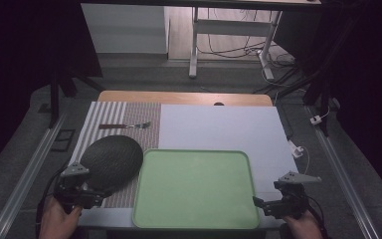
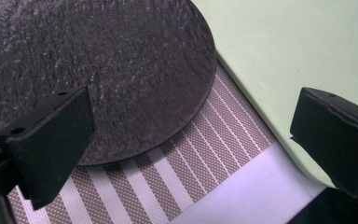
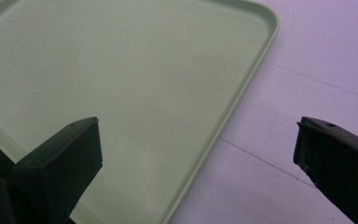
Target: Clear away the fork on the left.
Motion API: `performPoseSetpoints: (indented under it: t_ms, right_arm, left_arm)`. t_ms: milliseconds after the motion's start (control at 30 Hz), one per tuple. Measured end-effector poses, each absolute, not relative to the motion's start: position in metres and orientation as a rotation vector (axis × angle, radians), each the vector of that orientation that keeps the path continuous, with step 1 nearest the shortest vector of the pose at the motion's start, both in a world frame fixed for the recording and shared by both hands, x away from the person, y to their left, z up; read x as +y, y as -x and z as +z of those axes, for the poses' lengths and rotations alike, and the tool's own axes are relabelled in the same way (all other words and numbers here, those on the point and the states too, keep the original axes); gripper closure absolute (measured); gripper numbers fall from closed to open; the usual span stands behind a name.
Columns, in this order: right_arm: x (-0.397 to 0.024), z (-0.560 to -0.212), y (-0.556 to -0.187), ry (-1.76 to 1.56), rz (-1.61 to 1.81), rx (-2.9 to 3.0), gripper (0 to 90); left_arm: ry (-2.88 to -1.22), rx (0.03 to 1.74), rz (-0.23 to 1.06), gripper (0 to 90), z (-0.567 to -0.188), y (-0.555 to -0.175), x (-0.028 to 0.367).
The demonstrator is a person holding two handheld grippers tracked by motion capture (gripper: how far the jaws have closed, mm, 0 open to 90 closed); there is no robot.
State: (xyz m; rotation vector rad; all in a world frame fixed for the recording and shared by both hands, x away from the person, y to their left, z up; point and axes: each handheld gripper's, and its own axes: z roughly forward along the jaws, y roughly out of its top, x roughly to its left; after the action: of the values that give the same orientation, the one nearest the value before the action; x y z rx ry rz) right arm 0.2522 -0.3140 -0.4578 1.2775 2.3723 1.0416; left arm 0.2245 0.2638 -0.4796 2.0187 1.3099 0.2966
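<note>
A pale green tray (image 1: 195, 188) lies flat at the table's front middle, with nothing on it. A dark, rough-surfaced round plate (image 1: 112, 158) rests on the striped placemat (image 1: 129, 122) just left of the tray. My left gripper (image 1: 97, 195) hovers at the plate's near edge, open, its jaws spread over the plate (image 2: 98, 70), the placemat (image 2: 168, 172) and the tray's edge (image 2: 279, 51). My right gripper (image 1: 259, 204) is open at the tray's front right corner, its jaws straddling the tray's rim (image 3: 242, 93). A fork (image 1: 125, 125) lies on the placemat farther back.
A white board (image 1: 224, 127) covers the table behind and right of the tray. Metal rails run along both sides of the table. Desk legs and cables stand on the floor beyond the far edge.
</note>
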Motion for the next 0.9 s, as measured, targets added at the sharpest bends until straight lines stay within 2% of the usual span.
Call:
performPoseSetpoints:
  t_ms: [900]
  right_arm:
    - [-0.313, -0.458, -0.253, -1.273, 1.033, 2.377, 1.2]
  left_arm:
    - [-2.067, 1.346, 0.315, 0.0, -0.492, -0.301, 0.260]
